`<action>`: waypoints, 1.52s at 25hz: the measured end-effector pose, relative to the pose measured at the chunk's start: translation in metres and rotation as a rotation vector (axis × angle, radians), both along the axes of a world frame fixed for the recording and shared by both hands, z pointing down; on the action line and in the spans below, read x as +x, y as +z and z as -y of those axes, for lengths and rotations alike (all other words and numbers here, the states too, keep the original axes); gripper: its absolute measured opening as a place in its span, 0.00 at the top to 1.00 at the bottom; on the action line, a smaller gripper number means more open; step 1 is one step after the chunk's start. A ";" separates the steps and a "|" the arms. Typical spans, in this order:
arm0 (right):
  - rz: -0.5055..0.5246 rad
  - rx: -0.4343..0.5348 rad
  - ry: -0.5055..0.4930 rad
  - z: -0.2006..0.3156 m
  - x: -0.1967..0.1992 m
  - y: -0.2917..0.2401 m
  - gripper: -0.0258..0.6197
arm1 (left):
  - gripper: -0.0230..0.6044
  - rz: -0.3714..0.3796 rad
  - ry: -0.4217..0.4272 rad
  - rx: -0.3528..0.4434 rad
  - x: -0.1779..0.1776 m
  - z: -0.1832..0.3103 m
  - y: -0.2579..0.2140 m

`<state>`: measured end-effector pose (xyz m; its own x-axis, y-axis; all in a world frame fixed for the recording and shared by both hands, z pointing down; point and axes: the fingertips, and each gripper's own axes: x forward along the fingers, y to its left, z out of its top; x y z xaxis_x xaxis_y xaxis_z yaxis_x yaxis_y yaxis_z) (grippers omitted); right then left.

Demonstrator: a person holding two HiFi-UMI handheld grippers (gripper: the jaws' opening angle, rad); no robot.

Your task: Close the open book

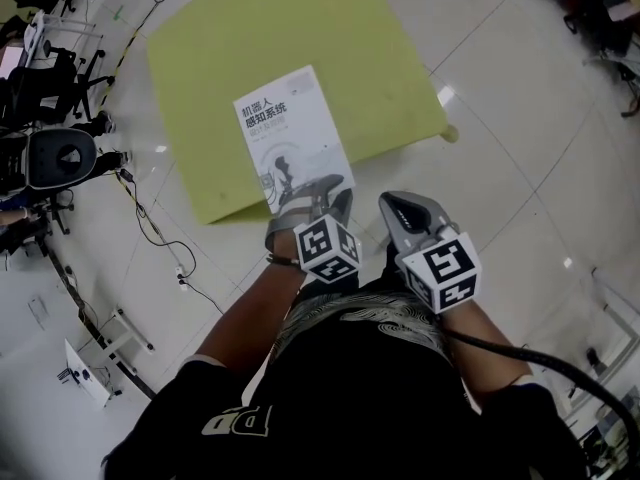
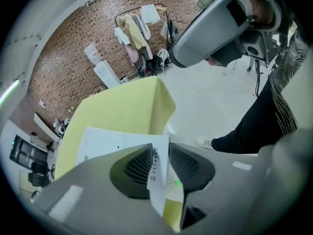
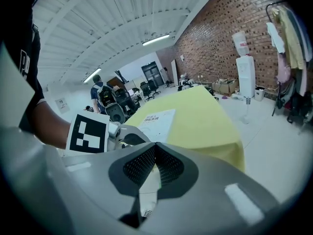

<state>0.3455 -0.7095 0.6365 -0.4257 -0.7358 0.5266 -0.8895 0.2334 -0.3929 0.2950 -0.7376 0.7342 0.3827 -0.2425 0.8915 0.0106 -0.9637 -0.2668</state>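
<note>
Head view: looking down on a white softcover book (image 1: pixel 290 138) lying closed at the near edge of a yellow-green square worktop (image 1: pixel 200 58). Holding the left tool (image 1: pixel 318 193) wide, the book's near corner sitting unclamped between its pads. Holding the right tool (image 1: pixel 392 206) pinched shut and empty, just beside it, over the pale tiled floor (image 1: pixel 500 168).

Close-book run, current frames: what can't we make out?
- Head view: the near corner of the book is hidden under the left gripper.
- Head view: the cover's small print is too small to read.
- Left gripper view: the book's near part is covered by that gripper's fingers.
- Right gripper view: the book's near end is behind the left gripper.
</note>
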 end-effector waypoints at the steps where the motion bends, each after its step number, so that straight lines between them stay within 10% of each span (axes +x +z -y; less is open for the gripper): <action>1: 0.003 -0.001 0.001 0.000 0.000 0.001 0.95 | 0.78 -0.005 -0.009 -0.009 0.000 0.000 0.000; 8: 0.000 0.000 -0.003 -0.002 -0.004 0.002 0.95 | 0.84 -0.088 -0.082 -0.139 -0.002 -0.003 -0.004; 17: -0.025 0.024 -0.034 -0.003 -0.024 -0.014 0.95 | 0.94 -0.464 -0.448 -0.440 -0.017 0.010 -0.043; 38: -0.110 0.096 -0.192 0.006 -0.104 -0.055 0.95 | 0.95 -0.994 -0.794 -0.557 -0.114 0.055 -0.124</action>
<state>0.2411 -0.7159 0.5819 -0.5069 -0.6959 0.5088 -0.8612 0.4343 -0.2641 0.1813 -0.7931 0.6101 0.8351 -0.3981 0.3795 -0.5501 -0.6032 0.5775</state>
